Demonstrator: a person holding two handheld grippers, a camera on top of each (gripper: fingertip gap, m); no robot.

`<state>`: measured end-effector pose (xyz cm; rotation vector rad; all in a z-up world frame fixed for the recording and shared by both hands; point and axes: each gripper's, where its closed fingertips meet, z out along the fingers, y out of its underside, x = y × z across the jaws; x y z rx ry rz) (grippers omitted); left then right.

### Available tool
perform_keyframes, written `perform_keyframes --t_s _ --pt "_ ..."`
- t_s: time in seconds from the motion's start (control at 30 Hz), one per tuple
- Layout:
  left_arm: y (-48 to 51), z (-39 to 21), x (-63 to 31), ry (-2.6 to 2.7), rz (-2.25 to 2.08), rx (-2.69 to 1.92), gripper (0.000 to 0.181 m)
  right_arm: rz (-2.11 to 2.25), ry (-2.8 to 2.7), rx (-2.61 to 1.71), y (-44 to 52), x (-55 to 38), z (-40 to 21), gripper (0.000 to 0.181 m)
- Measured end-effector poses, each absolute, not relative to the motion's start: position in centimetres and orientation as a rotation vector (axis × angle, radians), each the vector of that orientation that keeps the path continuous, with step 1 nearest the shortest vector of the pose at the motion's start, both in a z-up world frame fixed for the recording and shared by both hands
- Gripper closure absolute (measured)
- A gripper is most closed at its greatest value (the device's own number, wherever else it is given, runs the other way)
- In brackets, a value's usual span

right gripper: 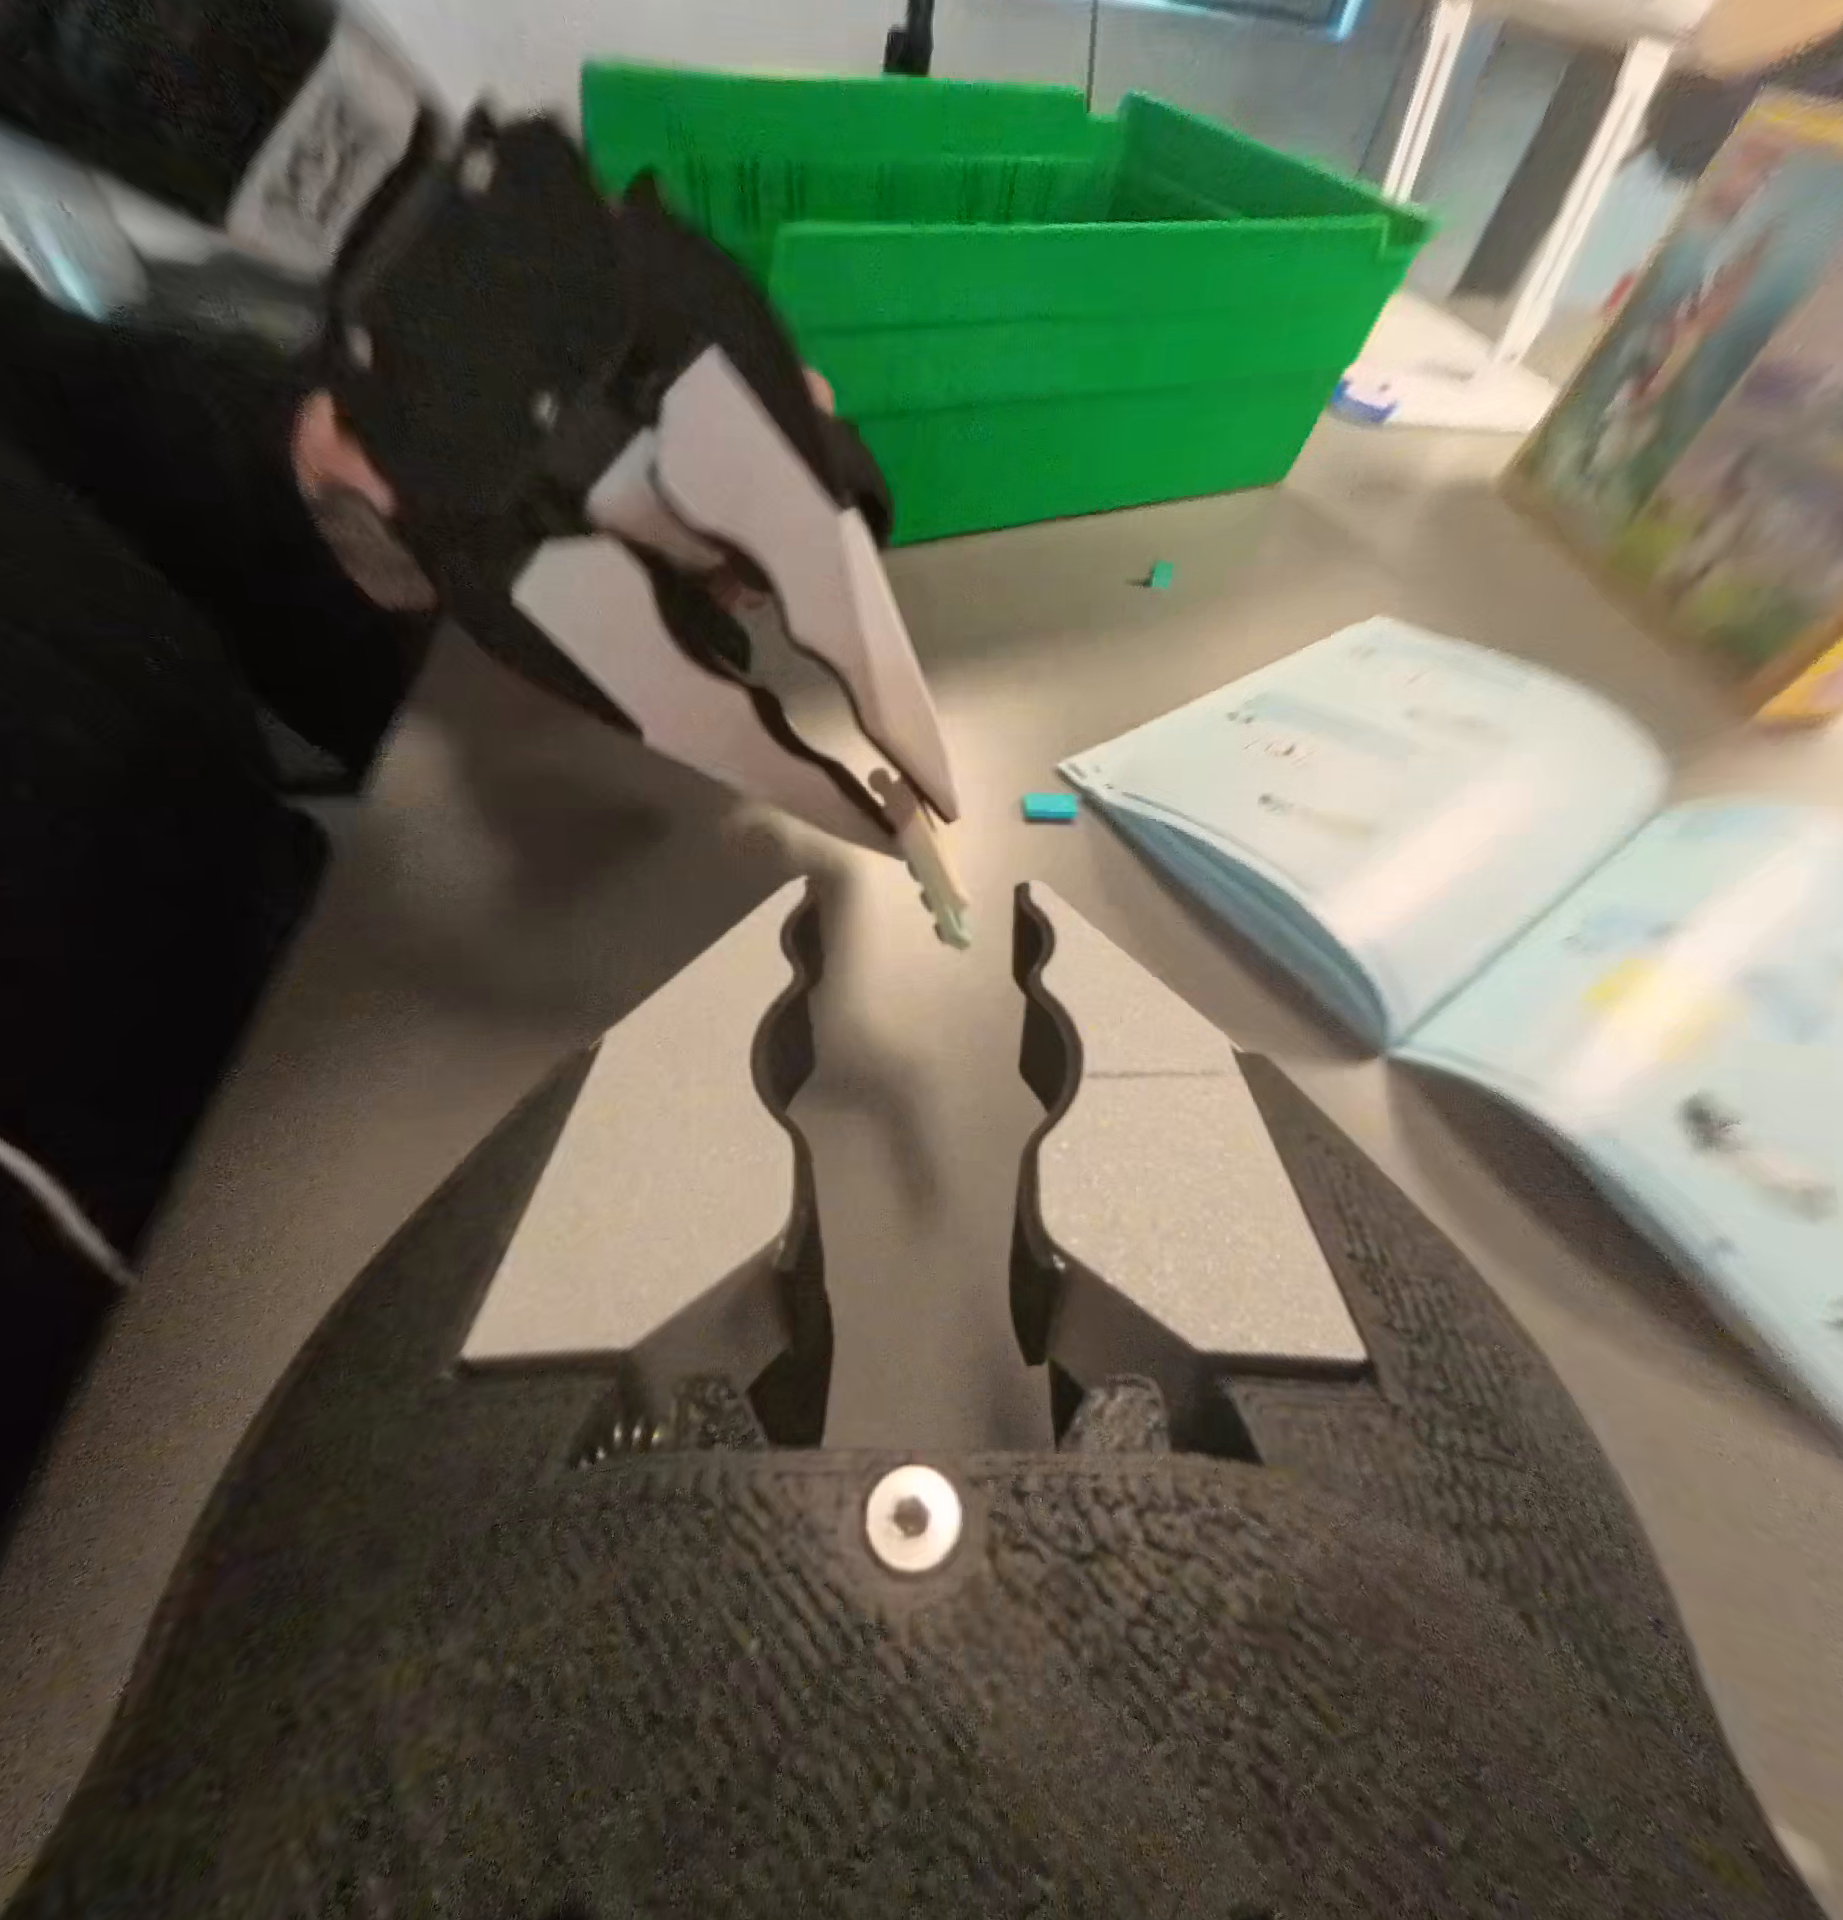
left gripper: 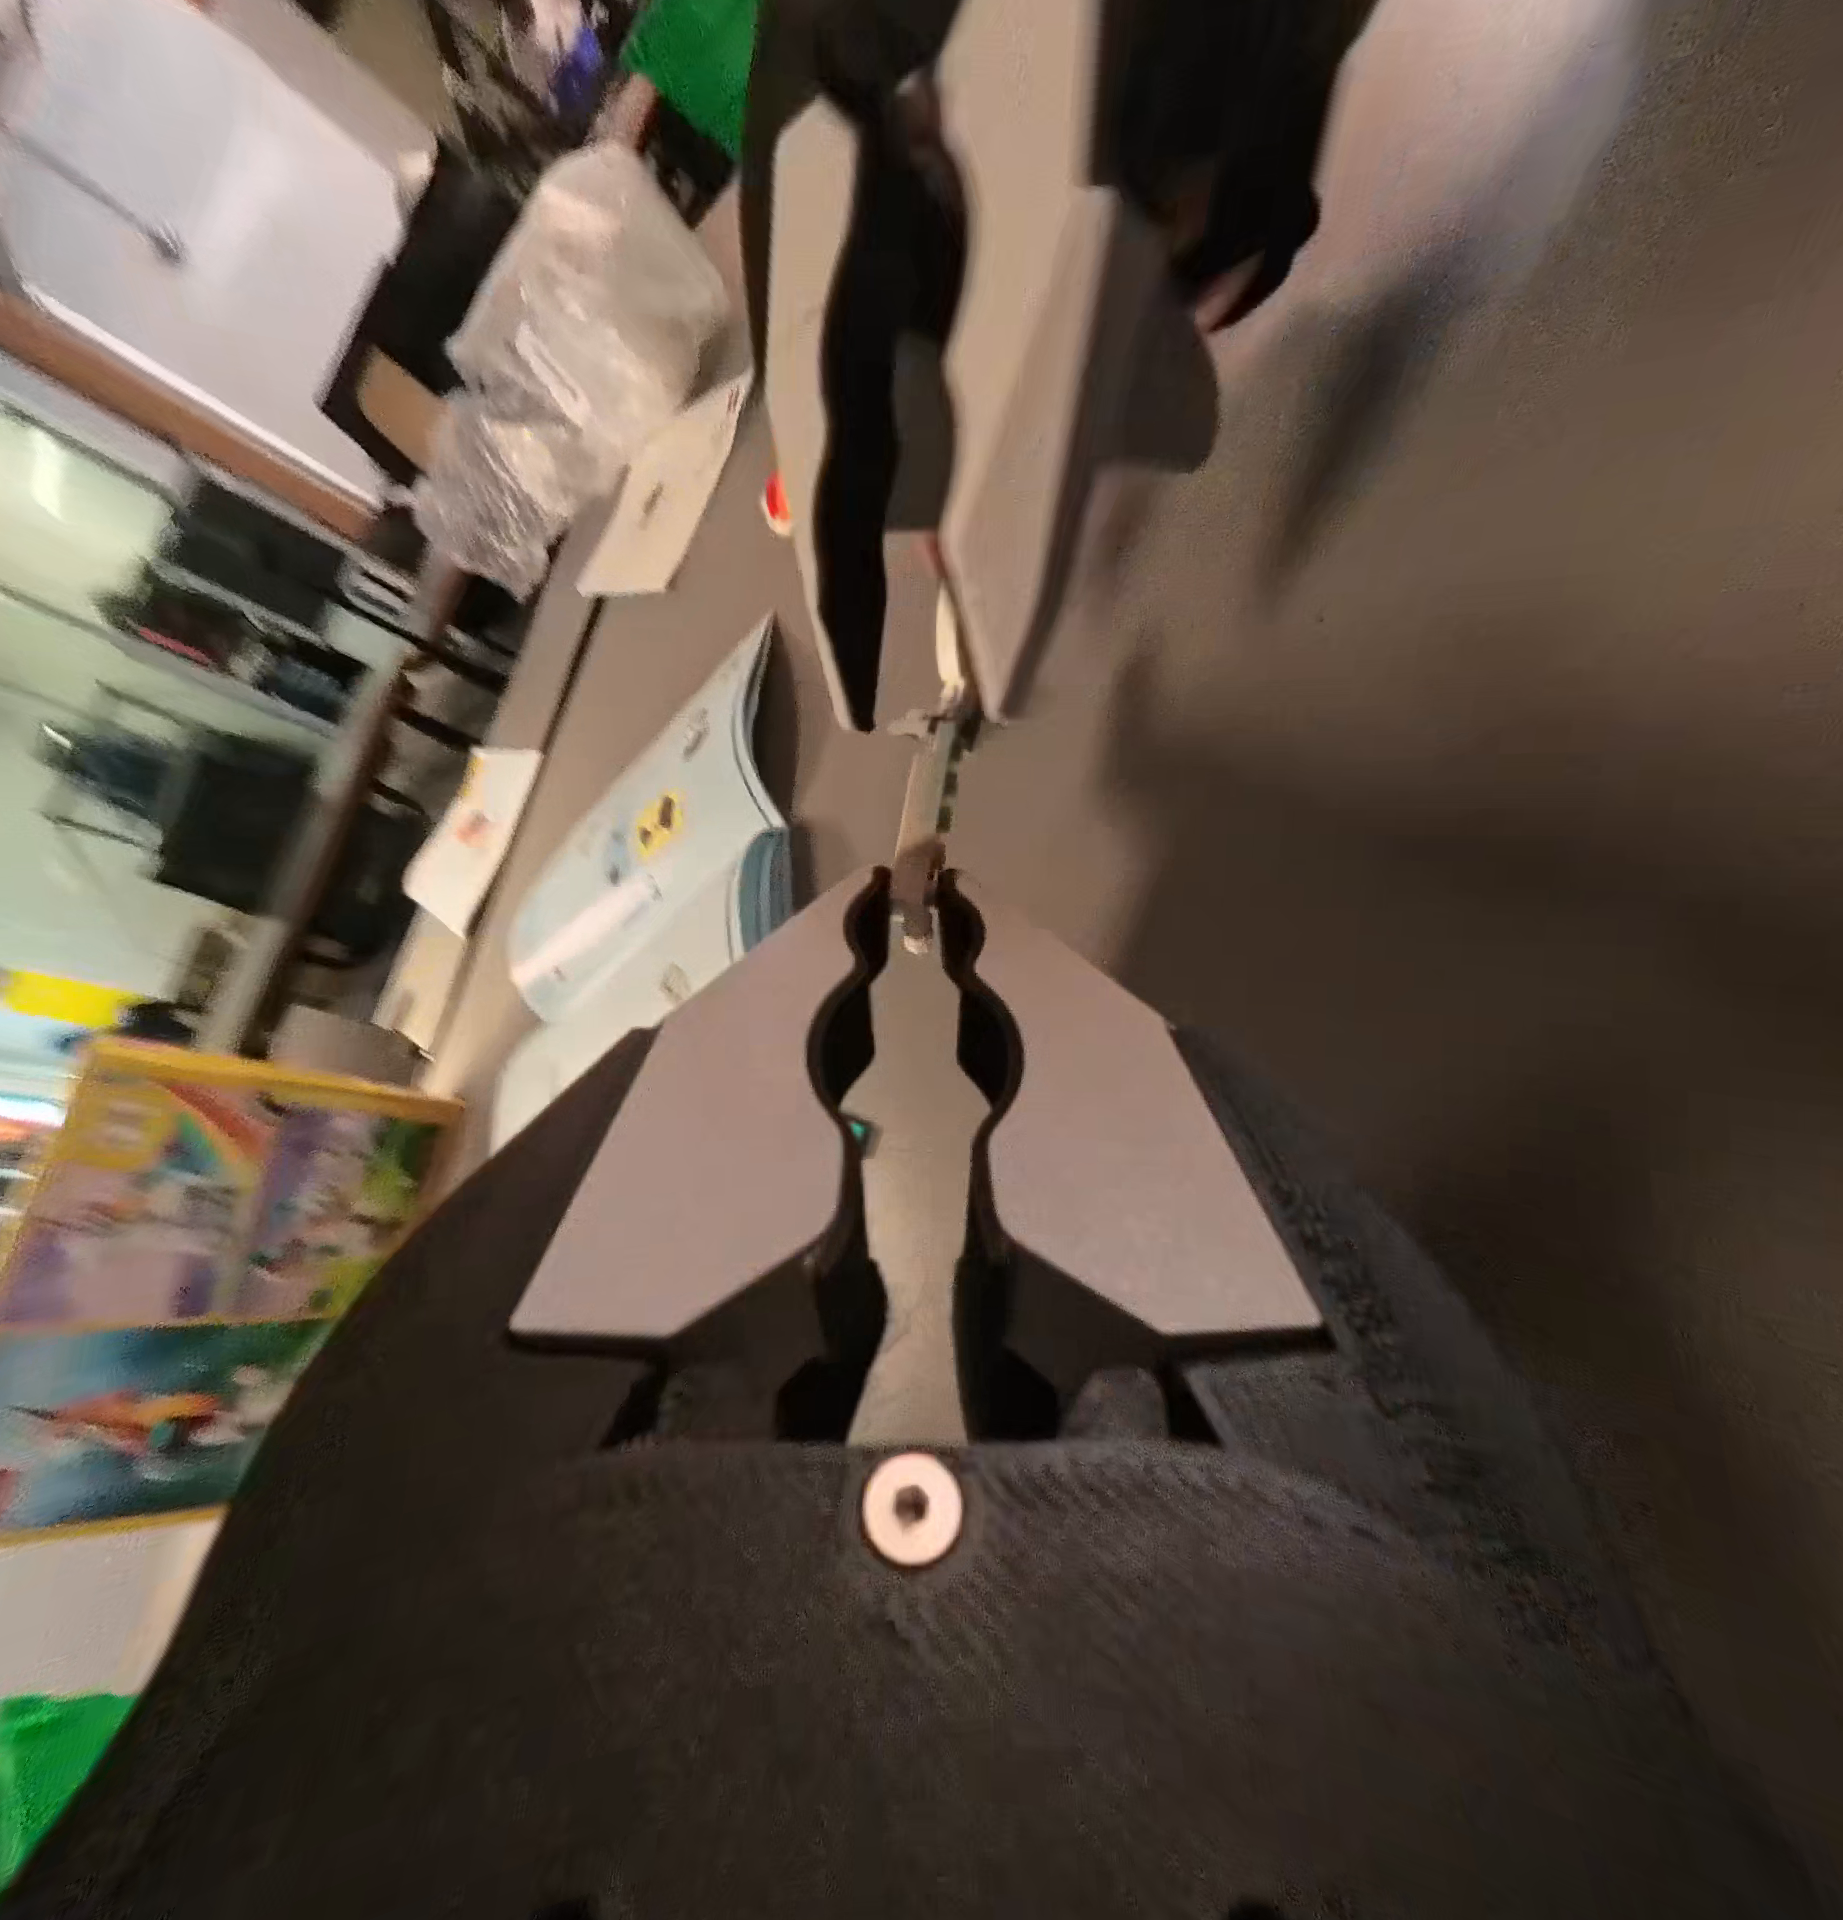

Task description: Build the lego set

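My left gripper (left gripper: 912, 896) is shut on one end of a long thin pale grey lego plate (left gripper: 929, 800), held above the grey table (left gripper: 1416, 935). In the right wrist view the left gripper (right gripper: 912, 805) comes in from the upper left with the plate (right gripper: 938, 883) sticking out of its tips. My right gripper (right gripper: 917, 899) is open, and the plate's free end lies between its fingertips, apart from both. In the left wrist view the right gripper (left gripper: 927, 715) faces mine from above, with its jaws either side of the plate's far end.
A green bin (right gripper: 1052, 343) stands at the back. An open instruction booklet (right gripper: 1416, 831) lies to the right, with the lego box (right gripper: 1727, 416) behind it. Two small teal pieces (right gripper: 1049, 806) (right gripper: 1163, 574) lie on the table. A plastic bag (left gripper: 574, 343) sits far off. The tips of both grippers are at nearly the same place.
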<state>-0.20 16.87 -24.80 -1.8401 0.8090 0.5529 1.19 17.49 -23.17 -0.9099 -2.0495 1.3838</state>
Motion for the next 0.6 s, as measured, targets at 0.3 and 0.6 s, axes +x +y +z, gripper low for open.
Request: perform_keyframes --t_s 0.3,0.6 --pt "16.9 -24.1 1.7 0.923 0.583 -1.694 0.173 1.647 -2.126 -1.191 17.0 2.1 -24.1 0.168" --pt "17.2 -24.2 0.5 0.700 0.424 -1.781 0.139 1.295 -2.201 -1.038 18.4 2.0 -26.0 0.174"
